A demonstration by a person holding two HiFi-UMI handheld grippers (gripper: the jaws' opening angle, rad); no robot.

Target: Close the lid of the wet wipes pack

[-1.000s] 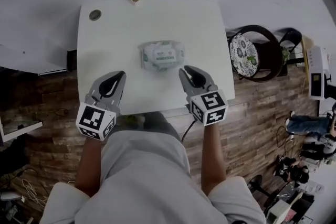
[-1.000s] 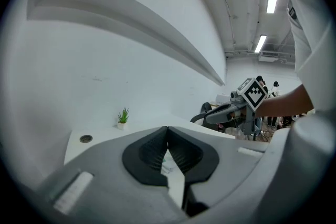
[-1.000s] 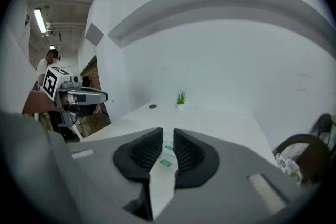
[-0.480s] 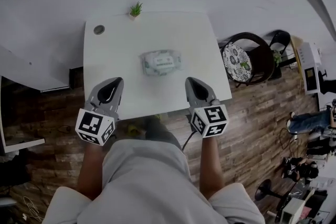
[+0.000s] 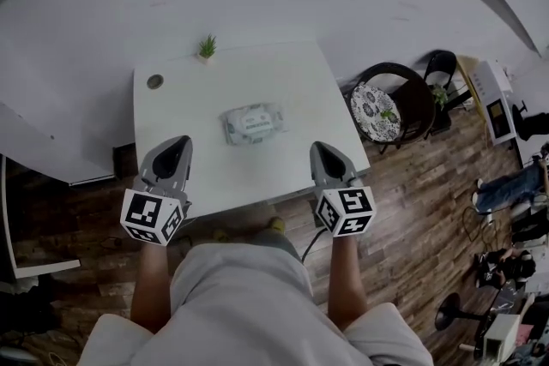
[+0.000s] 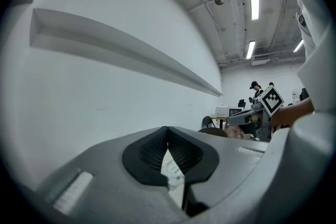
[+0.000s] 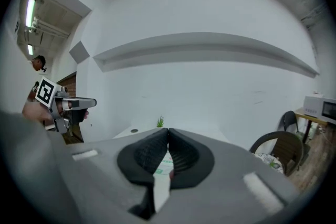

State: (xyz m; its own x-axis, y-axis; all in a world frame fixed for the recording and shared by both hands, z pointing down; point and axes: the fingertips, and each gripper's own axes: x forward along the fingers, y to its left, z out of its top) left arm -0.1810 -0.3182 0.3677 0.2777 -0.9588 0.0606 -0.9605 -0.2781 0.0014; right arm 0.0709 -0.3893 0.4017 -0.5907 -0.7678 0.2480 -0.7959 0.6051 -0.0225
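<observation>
A small round disc point(image 5: 154, 81) is seen near the far left corner of the white table point(image 5: 292, 90). The left gripper point(image 5: 177, 141) is held over the near edge, towards the near left corner, with its marker cube point(image 5: 153, 217) hanging off the table. In the left gripper view its fingers point(image 6: 181, 152) are brought together at the tips and nothing is gripped between them; only a strip of the table and the pack is glimpsed past the pads.

A little green plant point(image 5: 207, 47) is set at the far edge, left of its middle. The wet wipes pack point(image 5: 253, 123) is laid flat about the middle of the table, well apart from both grippers and touched by neither. Whether its lid is pressed fully down cannot be made out.

The right gripper point(image 5: 319, 147) is held over the near edge, towards the near right corner. Its fingers point(image 7: 184, 155) are also closed tip to tip on nothing, the pack being seen beyond them.

A dark chair point(image 5: 403, 99) with a patterned cushion point(image 5: 369, 111) is placed on the wooden floor point(image 5: 429, 210), just beside the right edge of the table.
</observation>
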